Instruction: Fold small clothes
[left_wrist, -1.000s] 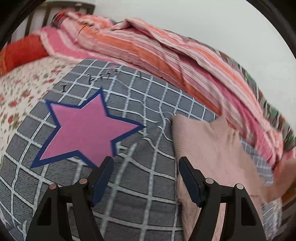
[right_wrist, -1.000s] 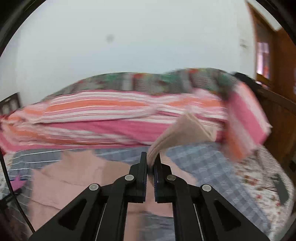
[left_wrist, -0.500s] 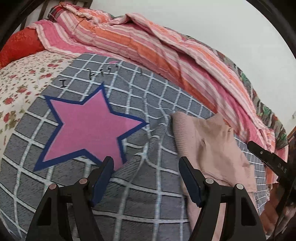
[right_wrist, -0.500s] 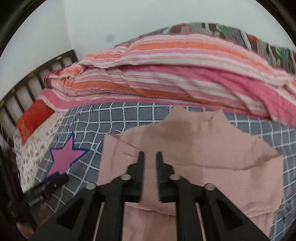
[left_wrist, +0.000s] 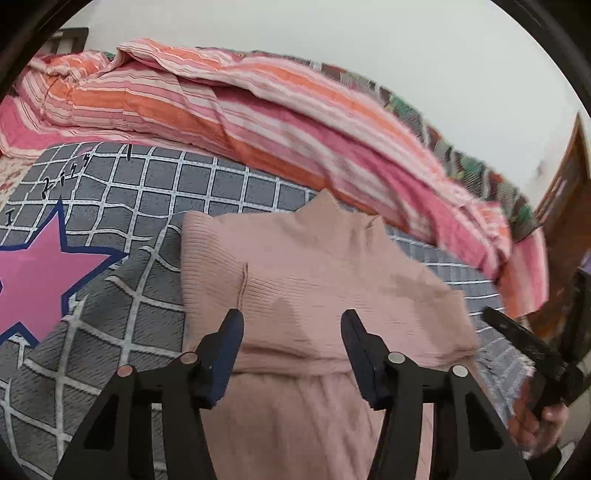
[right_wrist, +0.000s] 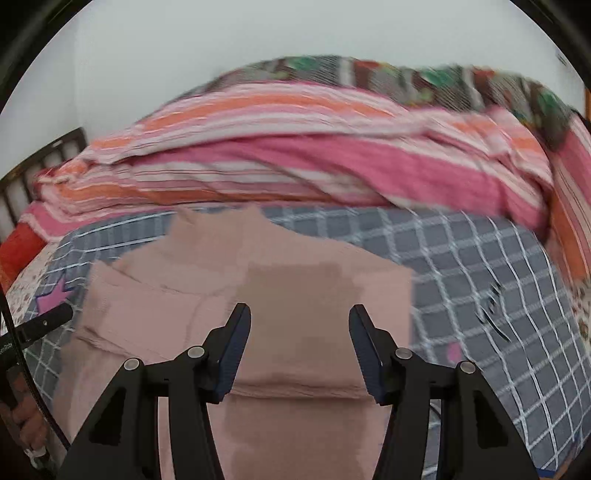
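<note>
One pink ribbed garment (left_wrist: 317, 280) lies flat on the grey checked blanket (left_wrist: 207, 192) on the bed, collar pointing toward the striped quilt (left_wrist: 258, 110), lower part folded up over itself. One pink star patch (left_wrist: 33, 273) on the blanket, left of the garment, not touching it. Striped quilt bunched along the far side, a second multicolour blanket (right_wrist: 424, 74) piled behind it. Floral sheet (right_wrist: 26, 280) shows at the blanket's edge. Dark headboard slats (right_wrist: 22, 177) at far left. Wooden door (left_wrist: 565, 199) at right.

Left gripper (left_wrist: 291, 332) fingers have just been closing but stand apart, nothing between them, garment below. Right gripper (right_wrist: 300, 325) fingers have just been opening, released, nothing between them, over the garment. A hand (left_wrist: 535, 424) holds the right gripper at the left view's right edge.
</note>
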